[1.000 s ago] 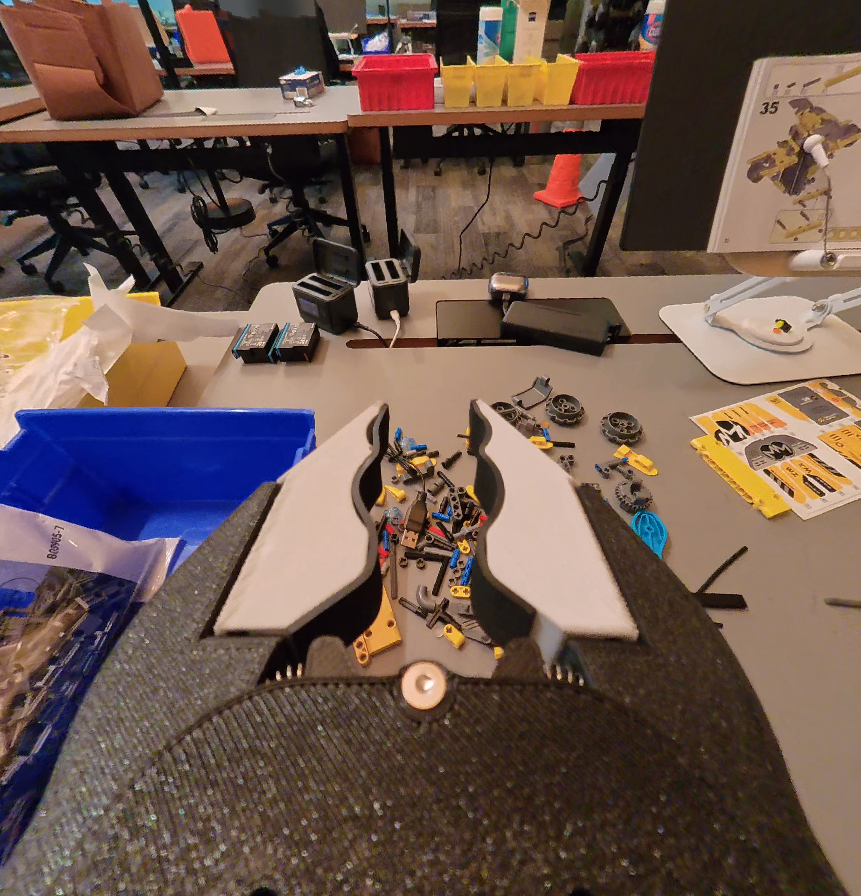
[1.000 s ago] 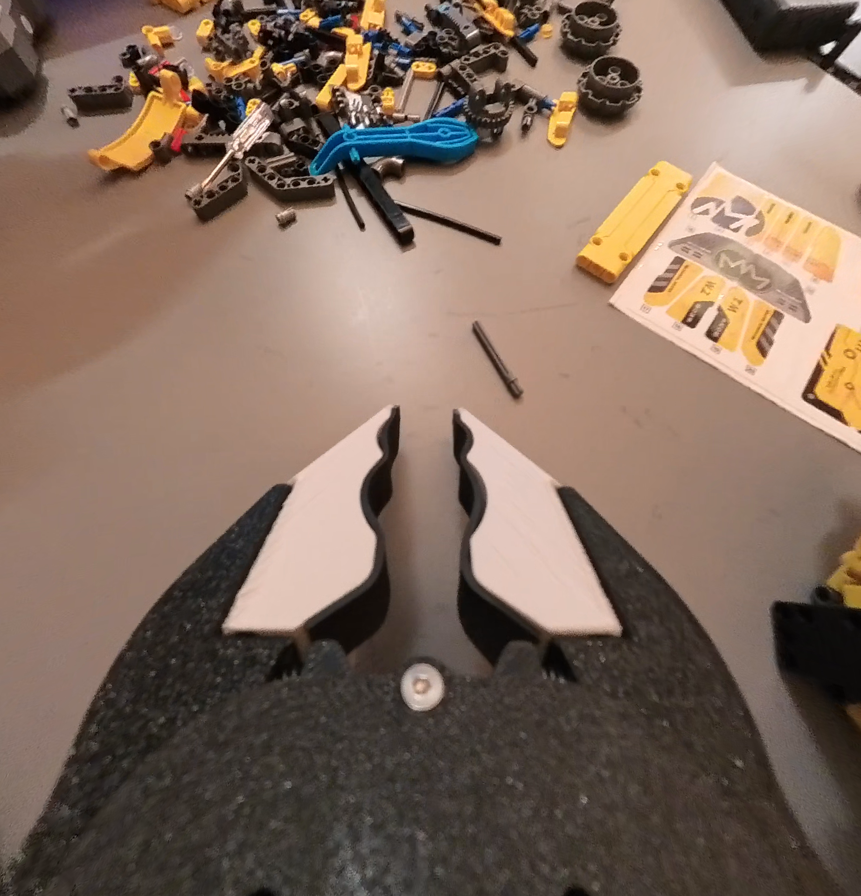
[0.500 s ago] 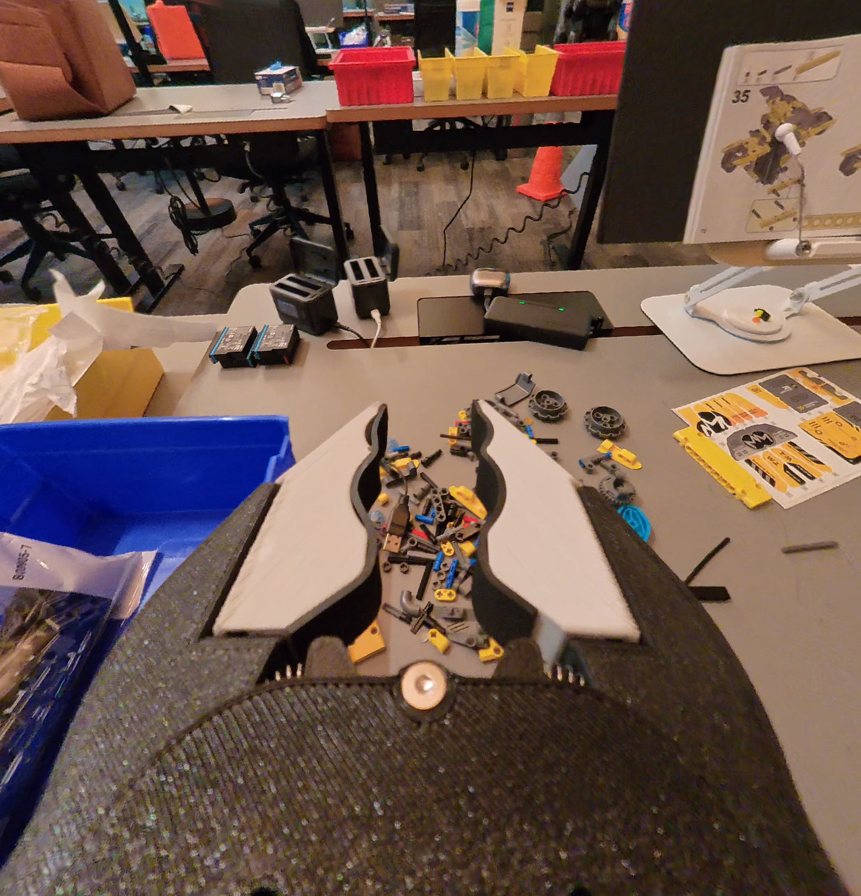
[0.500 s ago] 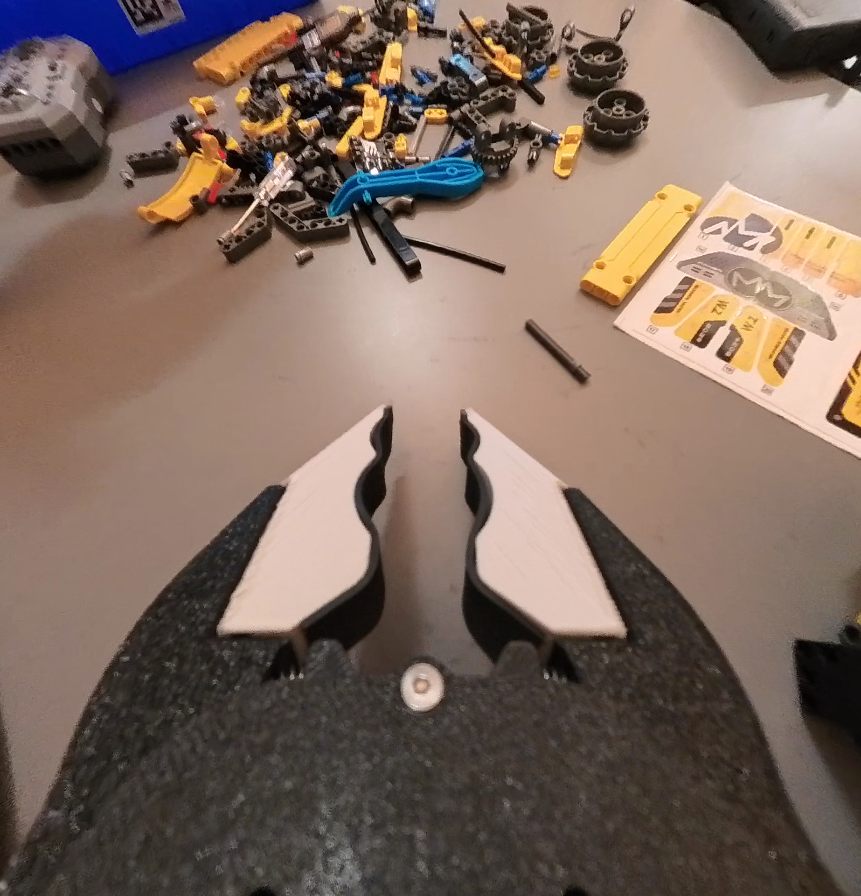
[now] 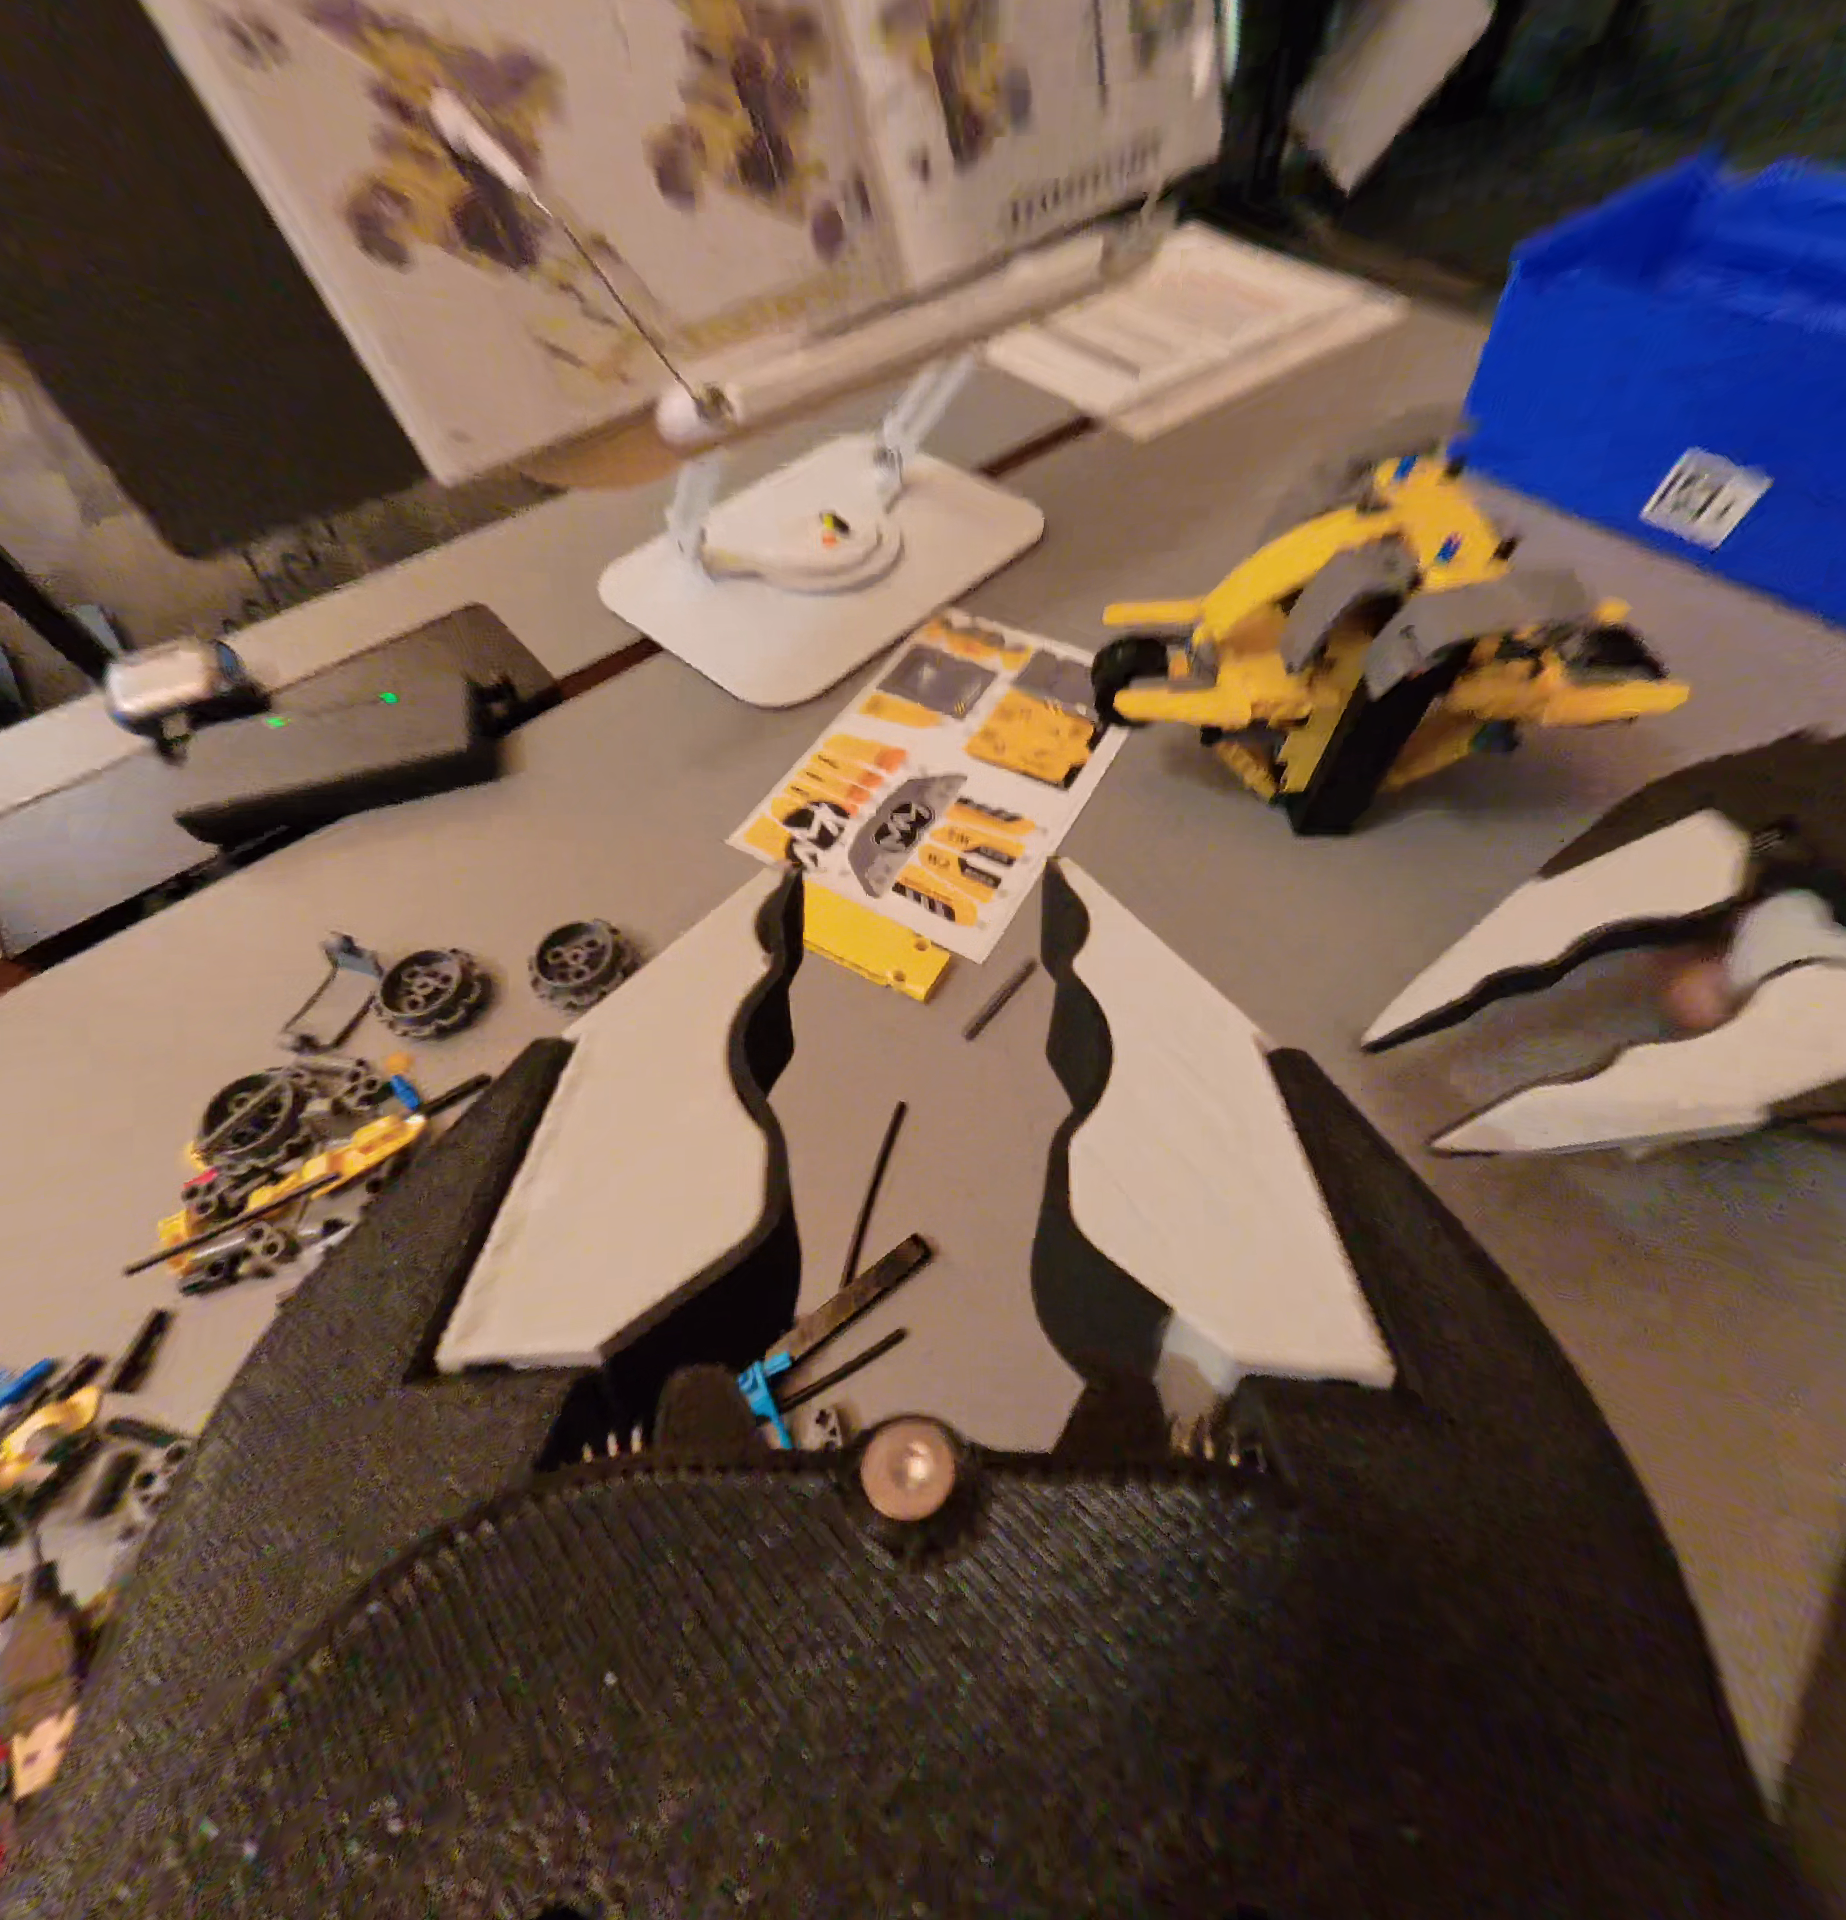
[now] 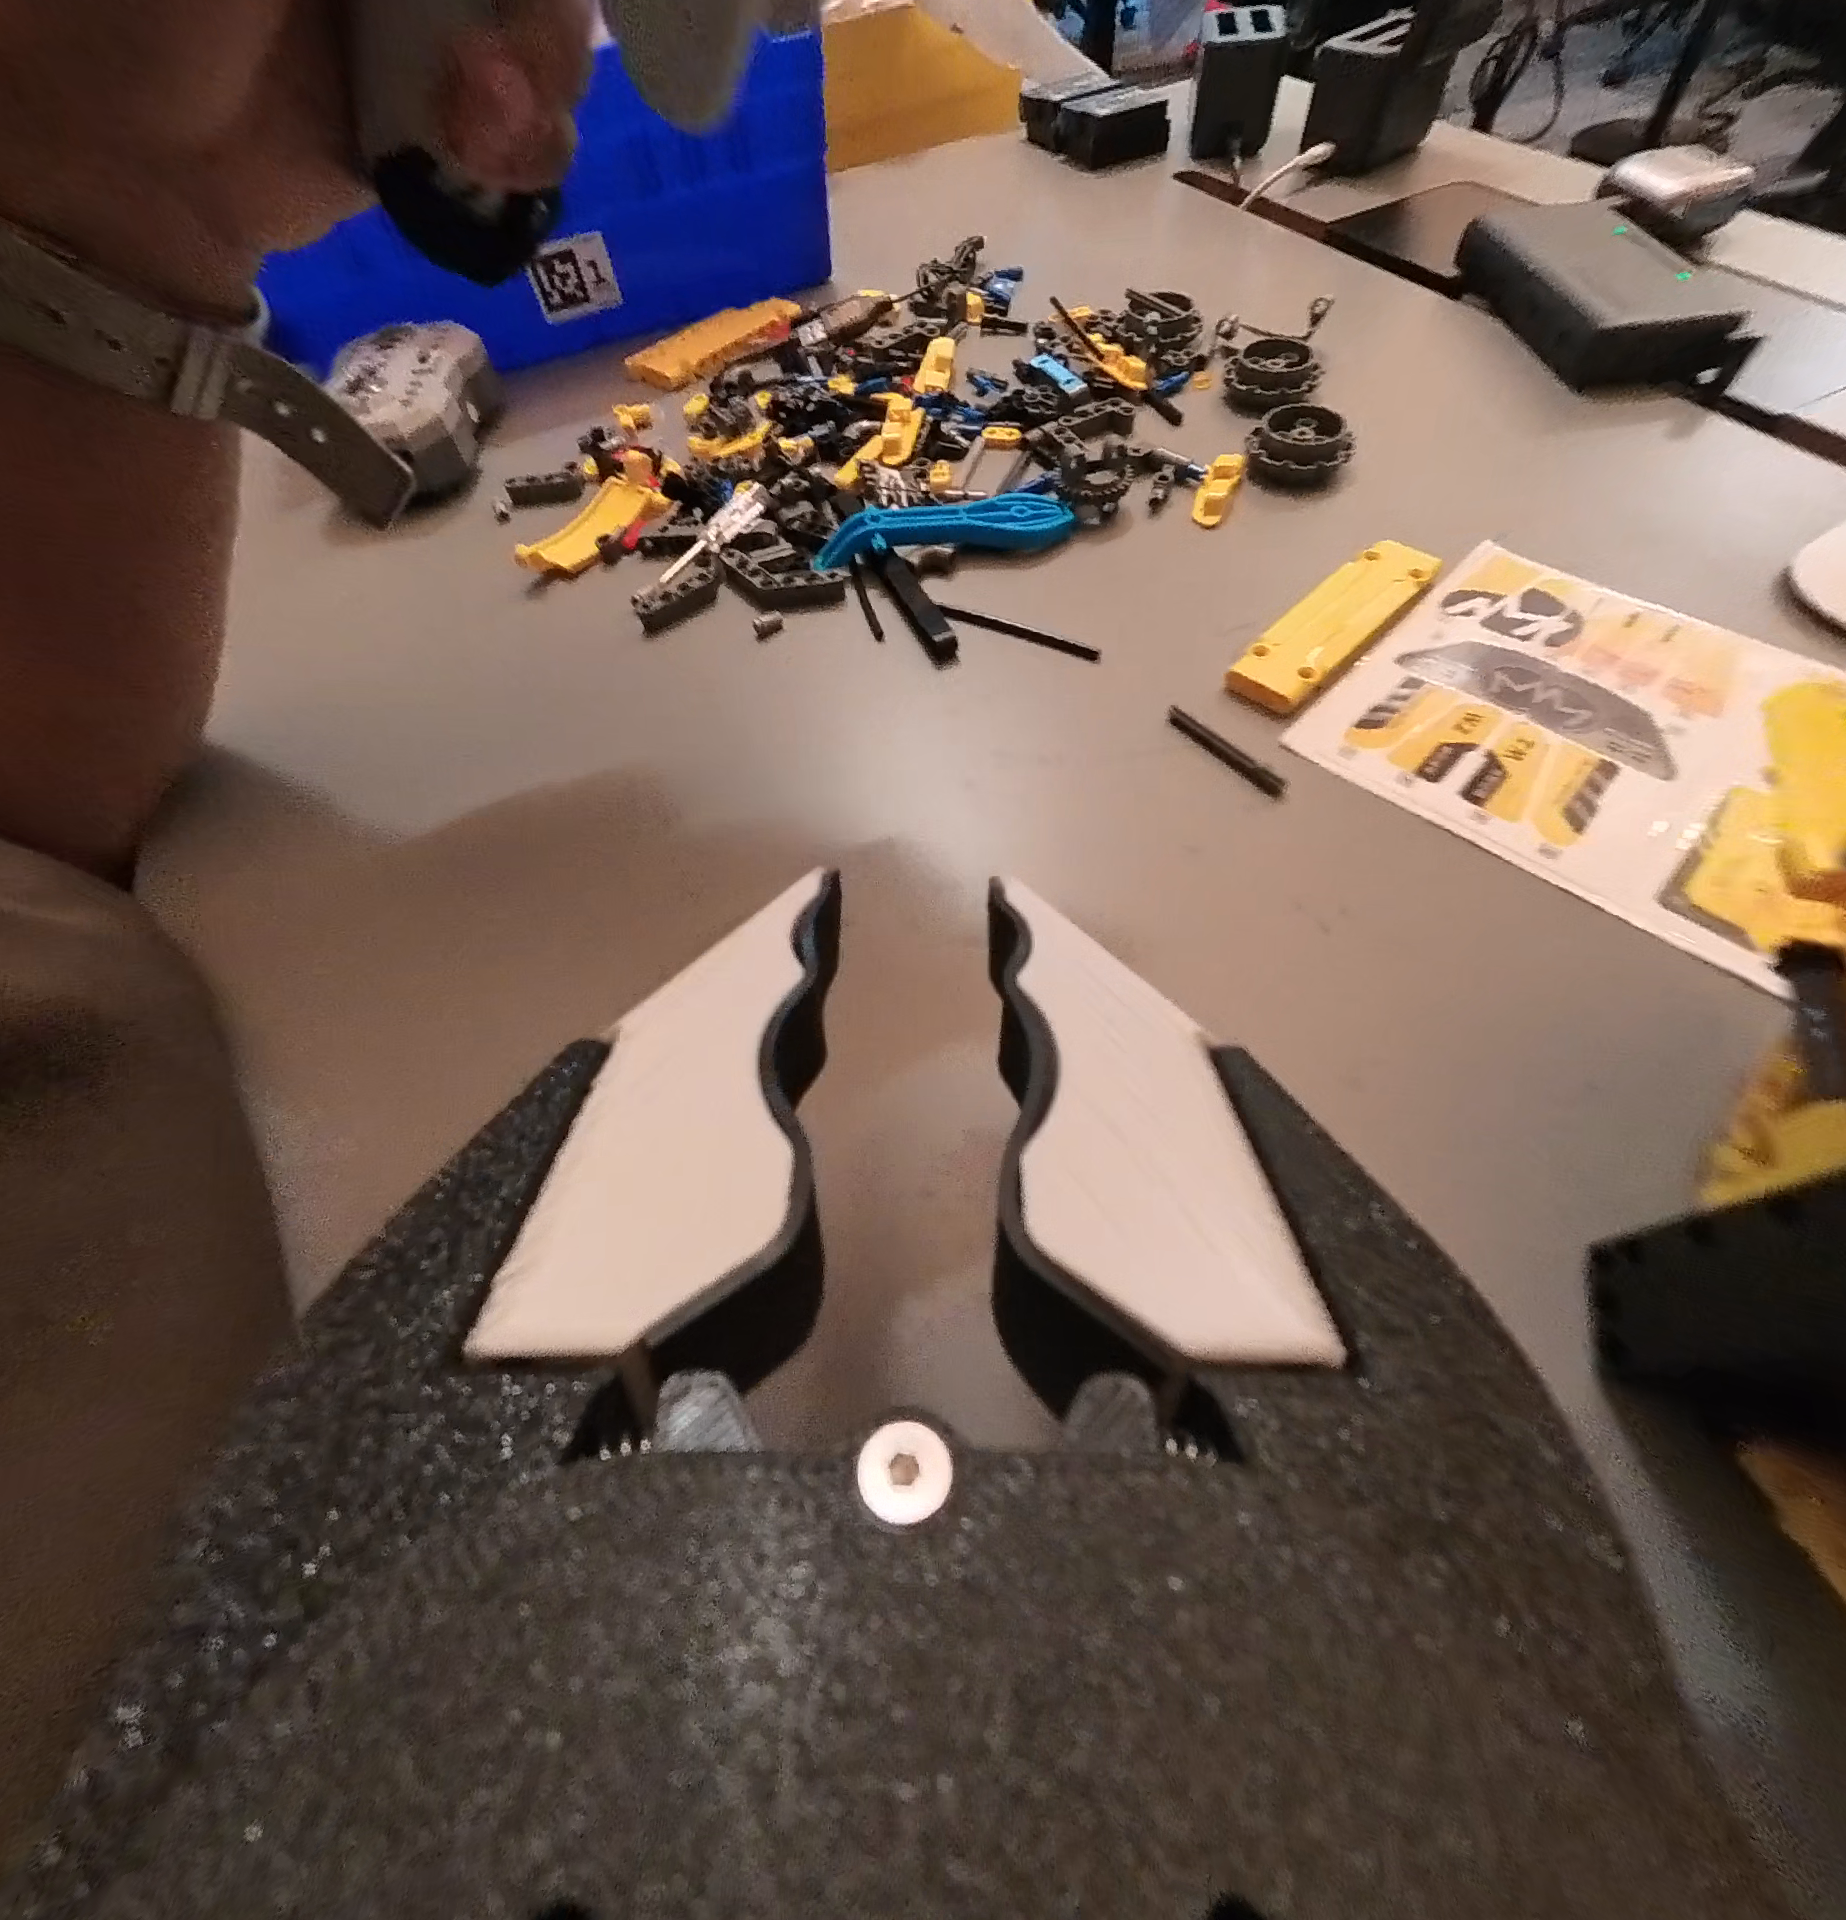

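My left gripper is open and empty. It hovers above the grey table, its tips over a yellow flat panel and a sticker sheet. A short black axle lies between its fingers. My right gripper is open and empty above the bare table. It also shows at the right of the left wrist view. The axle lies ahead and to its right. A part-built yellow and black brick model stands beyond the sheet.
A pile of small brick parts with a blue lever tool lies ahead. A blue bin, a grey block, black wheels and a black box surround it. A person's forearm fills the left. A booklet stand stands behind. The gap from one gripper's tips to the other's is roughly 15 cm. The yellow flat panel is about 15 cm from both grippers' fingertips. It is also in sight in the right wrist view.
The left wrist view has swung right, from the parts pile to the sticker sheet and the model. The right gripper has drawn back and risen from the table. Both stay open.
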Demonstrator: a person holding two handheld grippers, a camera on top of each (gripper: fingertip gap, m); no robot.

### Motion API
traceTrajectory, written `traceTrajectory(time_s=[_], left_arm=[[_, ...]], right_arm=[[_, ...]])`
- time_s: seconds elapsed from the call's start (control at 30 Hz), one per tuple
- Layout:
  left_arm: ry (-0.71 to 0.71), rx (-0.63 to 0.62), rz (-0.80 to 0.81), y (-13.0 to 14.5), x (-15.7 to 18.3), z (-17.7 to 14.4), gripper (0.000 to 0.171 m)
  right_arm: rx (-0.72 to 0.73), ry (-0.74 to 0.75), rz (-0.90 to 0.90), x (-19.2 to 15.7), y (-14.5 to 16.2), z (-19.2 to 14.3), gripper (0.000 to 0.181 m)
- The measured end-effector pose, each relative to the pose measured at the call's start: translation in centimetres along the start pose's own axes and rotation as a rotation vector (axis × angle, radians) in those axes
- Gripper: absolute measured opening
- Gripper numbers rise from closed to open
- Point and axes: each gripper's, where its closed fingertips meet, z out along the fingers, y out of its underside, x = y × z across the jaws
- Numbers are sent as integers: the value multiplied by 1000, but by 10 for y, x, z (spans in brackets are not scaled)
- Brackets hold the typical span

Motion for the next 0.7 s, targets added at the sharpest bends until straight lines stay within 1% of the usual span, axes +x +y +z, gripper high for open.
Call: traceTrajectory(time_s=[0.07,0.13,0.2,0.27,0.37,0.53,0.6,0.7], left_arm=[[16,-100,19,22,5,27,41],[59,-166,12,45,12,49,33],[97,-196,-8,61,18,65,26],[106,-215,-10,69,21,75,20],[97,-241,12,73,23,83,20],[9,-287,95,85,12,84,17],[-5,-280,98,85,8,82,17],[4,-245,63,81,4,77,17]], right_arm=[[-2,31,-19,6,6,-10,28],[10,36,-7,9,8,-18,28],[48,23,17,9,5,-24,28],[77,5,46,10,2,-28,28],[98,-38,87,9,0,-31,28],[77,-119,126,2,0,-24,28],[80,-131,128,0,-1,-21,28],[77,-123,122,0,-1,-20,28]])
